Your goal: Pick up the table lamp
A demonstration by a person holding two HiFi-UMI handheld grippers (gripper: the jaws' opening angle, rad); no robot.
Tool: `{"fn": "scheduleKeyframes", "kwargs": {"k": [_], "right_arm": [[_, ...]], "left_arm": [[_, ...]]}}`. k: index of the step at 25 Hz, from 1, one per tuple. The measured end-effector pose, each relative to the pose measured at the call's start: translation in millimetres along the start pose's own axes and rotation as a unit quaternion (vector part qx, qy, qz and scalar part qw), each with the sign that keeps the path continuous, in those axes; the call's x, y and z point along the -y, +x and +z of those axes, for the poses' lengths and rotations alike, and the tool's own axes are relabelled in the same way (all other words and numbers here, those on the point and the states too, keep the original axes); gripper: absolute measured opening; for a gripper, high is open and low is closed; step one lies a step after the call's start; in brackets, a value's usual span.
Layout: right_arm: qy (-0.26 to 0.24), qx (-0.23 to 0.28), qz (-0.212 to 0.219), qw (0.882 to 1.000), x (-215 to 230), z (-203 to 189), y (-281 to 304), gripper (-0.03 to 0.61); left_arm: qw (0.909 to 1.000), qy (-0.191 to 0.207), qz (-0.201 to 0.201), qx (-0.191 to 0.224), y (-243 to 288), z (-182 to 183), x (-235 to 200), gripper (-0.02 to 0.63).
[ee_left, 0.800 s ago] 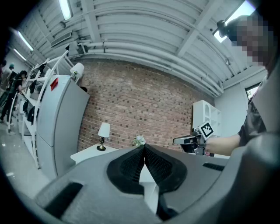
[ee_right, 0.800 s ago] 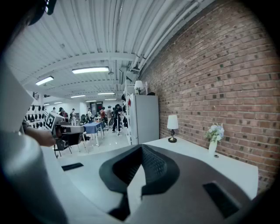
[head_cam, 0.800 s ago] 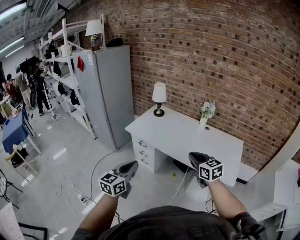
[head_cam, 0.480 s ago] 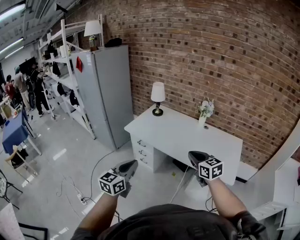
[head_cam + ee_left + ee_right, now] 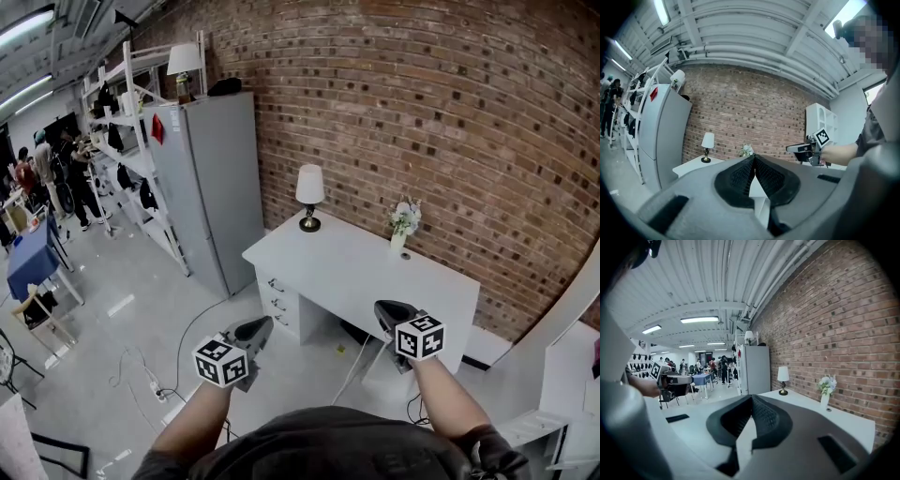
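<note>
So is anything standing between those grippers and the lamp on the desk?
Nothing visible. The left gripper and right gripper, both shut and empty, hang short of the desk; bare desktop leads to the table lamp at its far left corner. The flower vase stands off to the right.

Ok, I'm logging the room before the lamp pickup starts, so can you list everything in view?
table lamp: one, white shade on a dark base, far left corner of the desk
desk: one, white with drawers, against the brick wall
vase of flowers: one, white, back edge of the desk, right of the table lamp
cabinet: one, grey, tall, left of the desk
second lamp: one, white shade, up high by the cabinet top
shelving rack: one, white, left of the cabinet
blue table: one, far left
people: several, far left
cables: dark, on the floor
left gripper: grey, shut, empty, short of the desk
right gripper: grey, shut, empty, at the desk's near edge
</note>
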State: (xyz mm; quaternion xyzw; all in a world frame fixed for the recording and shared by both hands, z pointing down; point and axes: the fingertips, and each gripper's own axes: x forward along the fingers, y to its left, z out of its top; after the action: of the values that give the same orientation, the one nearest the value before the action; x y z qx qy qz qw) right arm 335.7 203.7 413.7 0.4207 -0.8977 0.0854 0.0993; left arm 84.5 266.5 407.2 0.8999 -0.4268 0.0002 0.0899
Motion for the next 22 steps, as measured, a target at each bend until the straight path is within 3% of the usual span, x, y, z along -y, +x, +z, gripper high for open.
{"fn": "scheduleKeyframes", "kwargs": {"k": [15, 22], "right_arm": [[-0.019, 0.003, 0.047, 0.999, 41.6, -10.0, -42.7, -0.008], [-0.015, -0.007, 0.059, 0.998, 45.1, -20.0, -21.1, -0.007]], "left_arm": [[0.9991, 0.001, 0.041, -0.005, 27.0, -14.7, 79.8, 0.005], [0.9987, 0.004, 0.051, -0.009, 30.4, -20.9, 69.4, 0.005]]}}
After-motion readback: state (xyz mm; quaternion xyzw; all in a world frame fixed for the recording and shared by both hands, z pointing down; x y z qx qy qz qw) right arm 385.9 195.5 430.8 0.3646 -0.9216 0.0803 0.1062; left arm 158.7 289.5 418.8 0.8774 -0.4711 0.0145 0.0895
